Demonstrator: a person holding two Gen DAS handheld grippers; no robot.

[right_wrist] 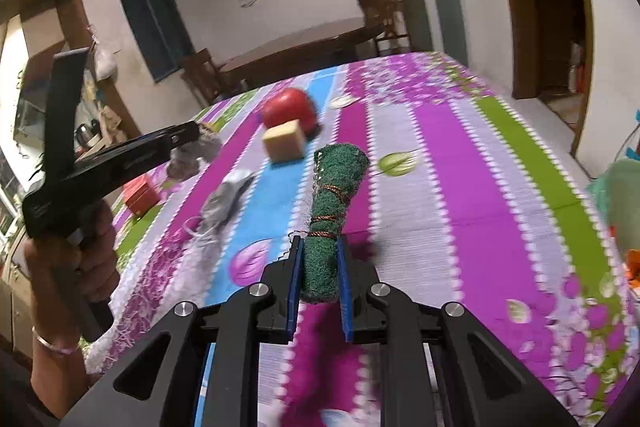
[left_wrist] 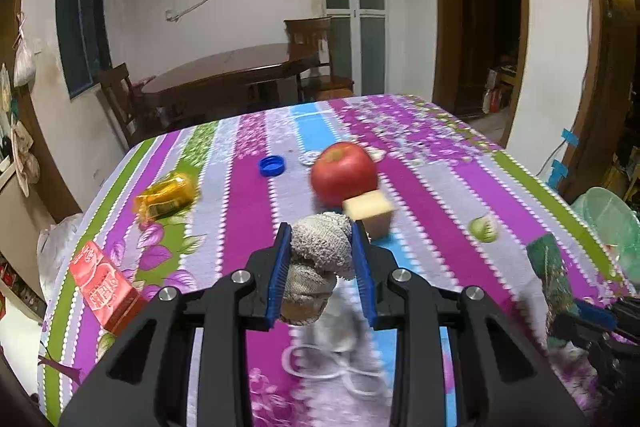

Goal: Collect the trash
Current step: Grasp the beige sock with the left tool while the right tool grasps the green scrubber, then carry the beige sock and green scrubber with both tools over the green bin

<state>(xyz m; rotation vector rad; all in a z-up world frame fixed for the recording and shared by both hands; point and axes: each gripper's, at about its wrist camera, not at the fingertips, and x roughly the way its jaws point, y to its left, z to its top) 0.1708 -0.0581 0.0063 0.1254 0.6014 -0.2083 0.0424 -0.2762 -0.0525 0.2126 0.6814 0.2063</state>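
Note:
My left gripper (left_wrist: 320, 233) is shut on a grey knitted rag (left_wrist: 318, 259), held above the striped tablecloth (left_wrist: 248, 211). My right gripper (right_wrist: 319, 247) is shut on a rolled green scouring pad (right_wrist: 334, 203) tied with brown thread, lifted over the table. The left gripper and its rag also show in the right wrist view (right_wrist: 192, 143), and the green pad at the right edge of the left wrist view (left_wrist: 550, 275). A crumpled yellow wrapper (left_wrist: 168, 197), a blue bottle cap (left_wrist: 272, 165) and a red packet (left_wrist: 104, 287) lie on the cloth.
A red apple (left_wrist: 344, 173) and a tan block (left_wrist: 370, 213) sit mid-table. A grey face mask (right_wrist: 226, 203) lies near the left gripper. A green plastic basket (left_wrist: 612, 223) stands past the table's right edge. A wooden table and chairs stand behind.

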